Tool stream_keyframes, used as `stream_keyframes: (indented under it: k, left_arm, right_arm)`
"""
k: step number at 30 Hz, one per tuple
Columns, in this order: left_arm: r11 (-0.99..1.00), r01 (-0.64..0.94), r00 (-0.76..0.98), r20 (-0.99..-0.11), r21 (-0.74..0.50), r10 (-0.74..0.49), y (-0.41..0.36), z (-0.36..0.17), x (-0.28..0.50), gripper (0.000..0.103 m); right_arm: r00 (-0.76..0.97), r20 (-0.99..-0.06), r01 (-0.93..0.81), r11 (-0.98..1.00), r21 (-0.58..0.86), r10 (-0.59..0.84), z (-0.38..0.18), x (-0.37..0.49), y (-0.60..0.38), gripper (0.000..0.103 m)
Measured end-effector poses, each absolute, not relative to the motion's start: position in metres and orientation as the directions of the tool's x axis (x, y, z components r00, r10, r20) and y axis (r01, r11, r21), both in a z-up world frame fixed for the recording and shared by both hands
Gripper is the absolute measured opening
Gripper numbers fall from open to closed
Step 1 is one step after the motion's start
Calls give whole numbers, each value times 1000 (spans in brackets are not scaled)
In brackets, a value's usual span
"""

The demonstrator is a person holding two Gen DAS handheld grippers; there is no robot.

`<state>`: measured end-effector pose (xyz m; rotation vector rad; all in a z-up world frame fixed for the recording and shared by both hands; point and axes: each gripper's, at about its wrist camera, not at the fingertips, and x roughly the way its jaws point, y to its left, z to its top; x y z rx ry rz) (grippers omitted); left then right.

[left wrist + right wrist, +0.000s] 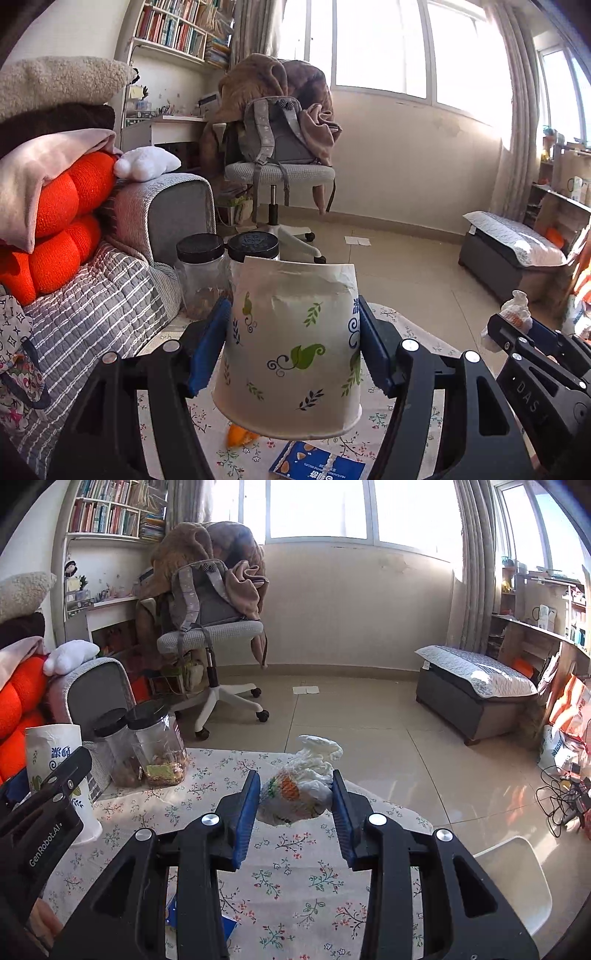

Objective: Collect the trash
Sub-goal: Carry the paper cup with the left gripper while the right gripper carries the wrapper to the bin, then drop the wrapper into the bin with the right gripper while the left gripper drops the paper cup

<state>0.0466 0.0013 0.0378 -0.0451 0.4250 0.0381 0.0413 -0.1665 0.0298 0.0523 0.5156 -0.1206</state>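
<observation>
My left gripper is shut on a white paper cup printed with green leaves. The cup is tilted, its wide rim toward the camera, and both blue pads press its sides. In the right wrist view the same cup shows at the left edge. My right gripper is shut on a crumpled white plastic bag with something orange inside, held over the far edge of the table. The left wrist view shows that bag in the right gripper at the far right.
A floral tablecloth covers the table. On it lie a blue snack wrapper and an orange scrap; two black-lidded jars stand at the far left. A sofa, an office chair and a white chair surround it.
</observation>
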Motion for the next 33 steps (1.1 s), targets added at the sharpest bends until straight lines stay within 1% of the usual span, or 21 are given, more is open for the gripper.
stream_keyframes:
  k: [13, 18, 23, 27, 28, 29, 31, 33]
  left_arm:
    - [998, 68, 914, -400, 4, -60, -69, 48, 19, 66]
    - [992, 121, 907, -408, 20, -102, -98, 48, 11, 66]
    - [983, 180, 898, -414, 36, -150, -130, 49, 4, 66]
    - [971, 237, 878, -437, 39, -197, -158, 44, 2, 66]
    - [967, 254, 868, -448, 35, -212, -166, 42, 2, 66]
    - [962, 272, 858, -460, 30, -229, -174, 40, 3, 66]
    - [949, 313, 835, -482, 19, -266, -192, 37, 6, 66]
    - [935, 355, 807, -505, -1, -306, -211, 34, 7, 66]
  right_arm:
    - [840, -498, 262, 965, 25, -215, 30, -3, -253, 36]
    - [808, -512, 332, 943, -9, -290, 31, -13, -293, 36]
    - [723, -583, 418, 907, -57, -370, 22, -19, -351, 37]
    - [638, -671, 473, 880, -46, -378, 0, -22, -398, 40]
    - [622, -690, 487, 873, -30, -370, -7, -23, -408, 48]
    - [606, -707, 502, 865, -17, -365, -12, -26, -417, 60]
    - [590, -720, 535, 844, 11, -365, -20, -32, -431, 67]
    - [593, -715, 565, 824, 42, -370, -19, -40, -444, 71]
